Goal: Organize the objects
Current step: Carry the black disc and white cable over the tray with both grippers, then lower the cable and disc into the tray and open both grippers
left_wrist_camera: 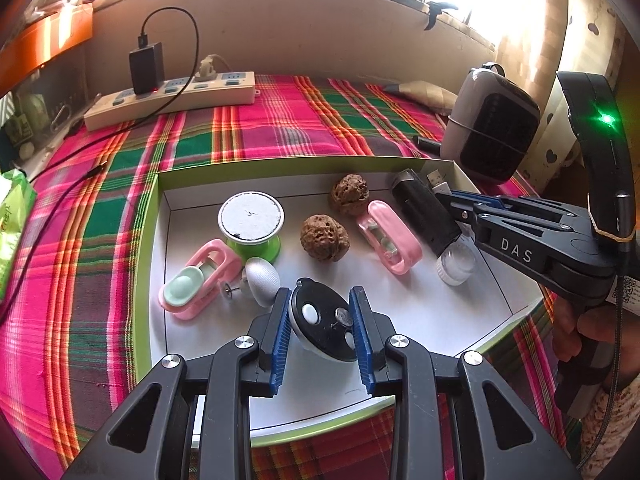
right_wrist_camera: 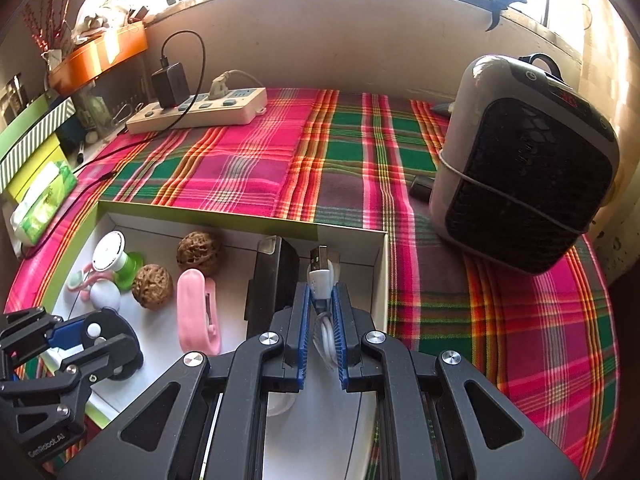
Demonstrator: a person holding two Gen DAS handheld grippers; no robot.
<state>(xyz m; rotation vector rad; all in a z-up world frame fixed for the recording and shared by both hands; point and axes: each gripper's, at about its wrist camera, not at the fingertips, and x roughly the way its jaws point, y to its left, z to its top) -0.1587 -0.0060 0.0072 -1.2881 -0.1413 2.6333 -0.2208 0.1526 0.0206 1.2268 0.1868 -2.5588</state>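
Bright window behind, plaid cloth (right_wrist_camera: pixel 256 164) over the bench, and a shallow white box (left_wrist_camera: pixel 172 200) in the middle of it all. The left claw (left_wrist_camera: pixel 320 320) grips a black oval gadget (left_wrist_camera: pixel 320 324) low over the near end of the box, pads pressed on both sides. The right claw (right_wrist_camera: pixel 320 320) is clamped tight on a white USB cable (right_wrist_camera: pixel 320 280), plug poking out ahead, at the far right corner of the box beside a black case (right_wrist_camera: pixel 272 280). Walnuts (left_wrist_camera: pixel 324 236), pink clips (left_wrist_camera: pixel 390 236) and a green spool (left_wrist_camera: pixel 252 224) crowd the floor. The risk, I'd say: the cable's loose loop snagging the case or box wall, or the oval gadget slipping from its edge-on grip.
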